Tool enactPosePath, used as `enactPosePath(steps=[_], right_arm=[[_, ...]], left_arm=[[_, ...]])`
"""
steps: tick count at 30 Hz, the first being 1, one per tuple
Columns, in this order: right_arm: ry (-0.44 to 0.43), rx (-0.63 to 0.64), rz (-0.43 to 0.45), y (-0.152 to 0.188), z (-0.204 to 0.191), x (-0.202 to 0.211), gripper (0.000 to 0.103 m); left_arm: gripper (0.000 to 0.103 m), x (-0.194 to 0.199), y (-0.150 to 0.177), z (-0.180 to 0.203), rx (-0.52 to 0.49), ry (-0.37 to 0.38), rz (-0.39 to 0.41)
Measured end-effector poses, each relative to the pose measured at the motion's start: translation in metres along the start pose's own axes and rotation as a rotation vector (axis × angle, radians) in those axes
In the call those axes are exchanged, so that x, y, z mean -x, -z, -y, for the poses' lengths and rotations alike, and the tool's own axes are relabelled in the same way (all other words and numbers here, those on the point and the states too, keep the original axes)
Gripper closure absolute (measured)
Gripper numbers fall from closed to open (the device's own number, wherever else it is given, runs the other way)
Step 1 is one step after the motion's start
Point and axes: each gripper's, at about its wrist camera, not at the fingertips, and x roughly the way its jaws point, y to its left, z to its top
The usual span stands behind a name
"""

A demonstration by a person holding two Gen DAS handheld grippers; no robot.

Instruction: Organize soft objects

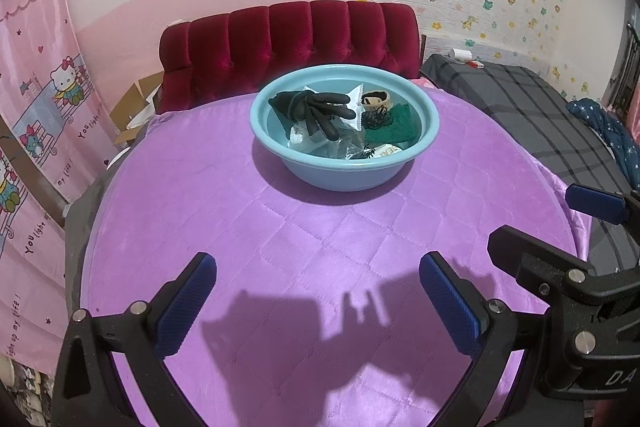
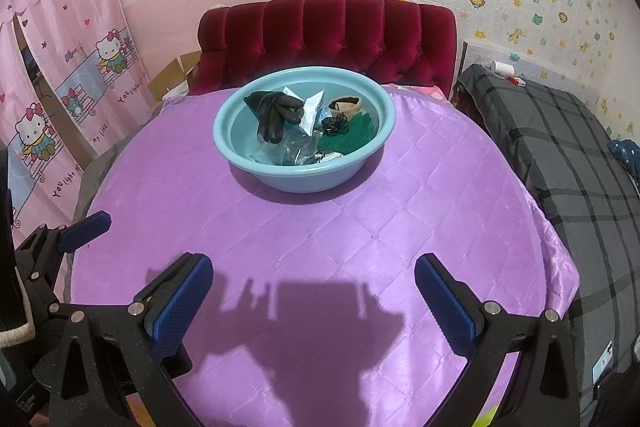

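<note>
A light blue basin (image 1: 264, 131) (image 2: 228, 143) stands on the far half of a round table covered by a purple quilted cloth (image 1: 312, 247) (image 2: 320, 227). Inside lie a black glove (image 1: 316, 109) (image 2: 276, 115), a dark green cloth (image 1: 400, 129) (image 2: 354, 135), a tan rolled item (image 1: 376, 99) (image 2: 346, 105), a black cord tangle (image 1: 378, 117) (image 2: 336, 125) and clear plastic wrappers (image 1: 320, 143) (image 2: 298, 149). My left gripper (image 1: 318, 279) hovers open over the near cloth, nothing between its blue pads. My right gripper (image 2: 314, 279) is open and empty too, beside it.
A red tufted headboard (image 1: 288, 43) (image 2: 328, 35) rises behind the table. A bed with grey plaid bedding (image 1: 540, 115) (image 2: 568, 155) lies to the right. A pink cartoon curtain (image 1: 36, 115) (image 2: 60, 99) hangs at left, with a cardboard box (image 1: 132, 111) (image 2: 172, 79) below it.
</note>
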Motion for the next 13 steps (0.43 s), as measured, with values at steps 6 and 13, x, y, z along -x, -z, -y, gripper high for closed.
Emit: enactPosePath(steps=[6,13], right_arm=[[0.007,0.001,0.0,-0.0027,0.0033,-0.0018,0.0],[0.01,0.005,-0.011,-0.0065,0.008,-0.007,0.0]], left_arm=[[0.0,-0.0029,-0.0023,0.0025,-0.01,0.001,-0.006],[0.0,-0.0084,-0.0055,0.0049,-0.012,0.01,-0.016]])
